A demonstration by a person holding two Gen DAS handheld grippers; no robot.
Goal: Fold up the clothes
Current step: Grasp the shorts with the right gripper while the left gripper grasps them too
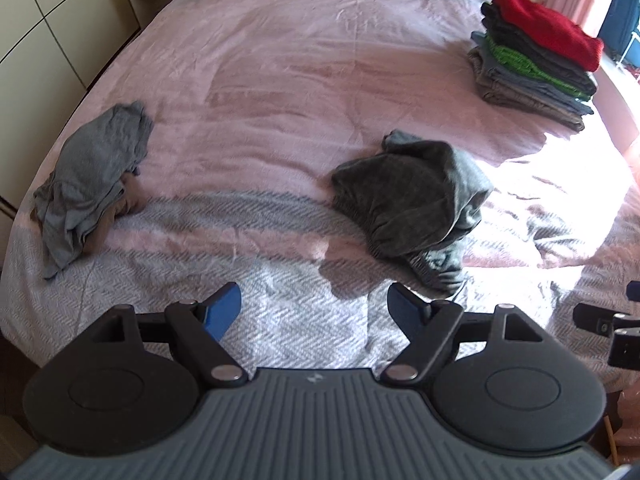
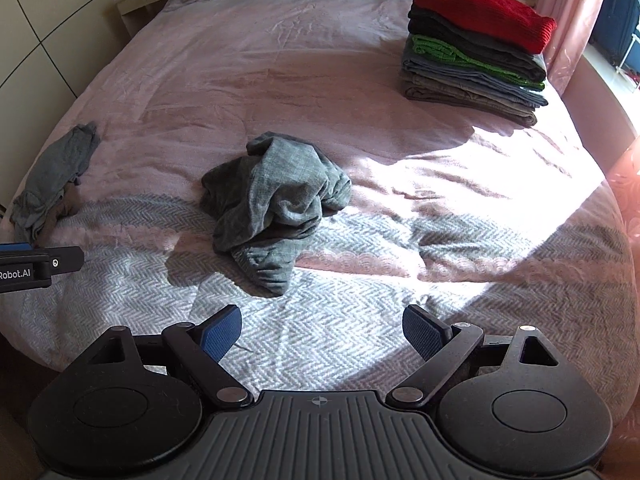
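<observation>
A crumpled dark grey garment (image 1: 416,204) (image 2: 276,200) lies on the bed, ahead of both grippers. A second crumpled grey garment (image 1: 88,180) (image 2: 52,184) lies near the bed's left edge, with a tan piece under it. My left gripper (image 1: 314,308) hovers open above the herringbone blanket, nothing between its blue pads. My right gripper (image 2: 322,328) is open too and empty, just short of the dark grey garment. The left gripper's side shows at the left edge of the right wrist view, and the right gripper's at the right edge of the left wrist view.
A neat stack of folded clothes (image 1: 536,52) (image 2: 476,48) with a red piece on top sits at the bed's far right. The pink and grey bedspread (image 1: 300,80) (image 2: 248,72) covers the bed. White cabinets (image 1: 48,20) stand left, a pink curtain (image 2: 572,8) right.
</observation>
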